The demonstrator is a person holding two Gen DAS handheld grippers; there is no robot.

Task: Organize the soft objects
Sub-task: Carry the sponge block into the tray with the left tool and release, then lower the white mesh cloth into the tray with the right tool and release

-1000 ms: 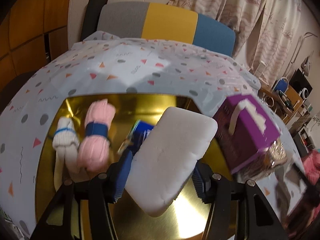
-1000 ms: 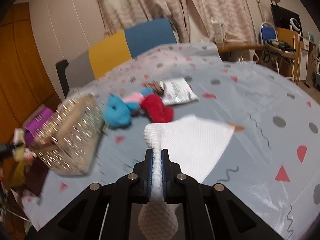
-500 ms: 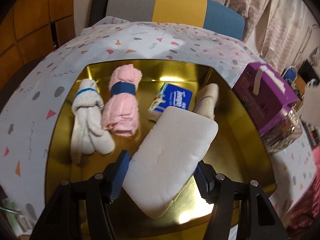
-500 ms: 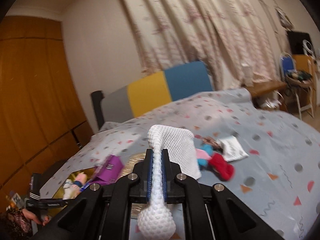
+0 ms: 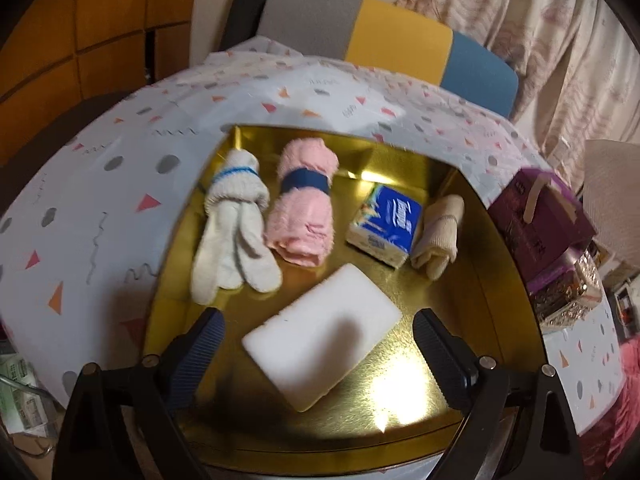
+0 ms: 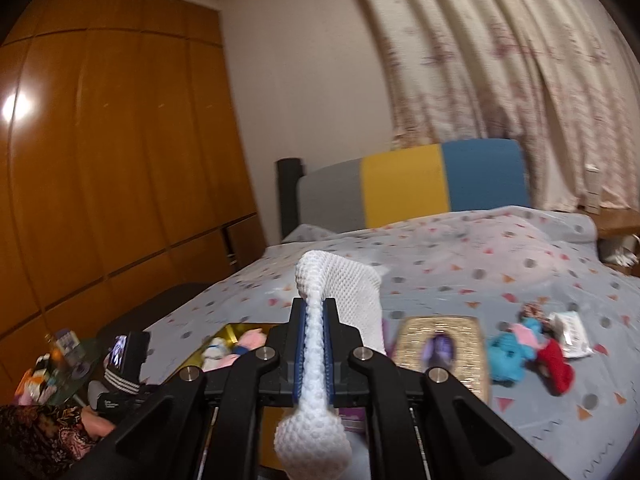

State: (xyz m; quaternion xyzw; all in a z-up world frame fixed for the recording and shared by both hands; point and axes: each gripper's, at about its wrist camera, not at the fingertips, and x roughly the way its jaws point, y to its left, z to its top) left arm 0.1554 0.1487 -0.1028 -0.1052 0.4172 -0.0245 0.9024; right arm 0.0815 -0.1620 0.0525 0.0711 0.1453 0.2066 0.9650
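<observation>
Left hand-held gripper [image 5: 318, 344]: released; its jaws have just been opening, and the sponge lies between them with a gap on each side.
Right hand-held gripper [image 6: 314, 344]: clenched on one white mesh cloth [image 6: 340, 300], held up above the bed; the cloth's bunched end hangs below the jaws.
Gold tray [image 5: 508, 292]: one, lying on the patterned bedspread [image 5: 100, 200]; five things in it.
White sponge [image 5: 322, 336]: one, flat on the tray floor at the near side, set slantwise.
White socks with blue band [image 5: 232, 236]: one rolled pair, far left of the row.
Pink towel roll [image 5: 304, 212]: one, with a dark blue band, just beside the socks.
Blue tissue pack [image 5: 386, 226]: one, between the pink roll and the cream cloth.
Cream rolled cloth [image 5: 438, 236]: one, at the right end, touching the tissue pack.
Purple box [image 5: 536, 216]: one, outside the tray, on its right.
Loose soft things on the bed: a blue one [image 6: 510, 360], a red one [image 6: 556, 368] and a pink one [image 6: 524, 334], bunched together.
</observation>
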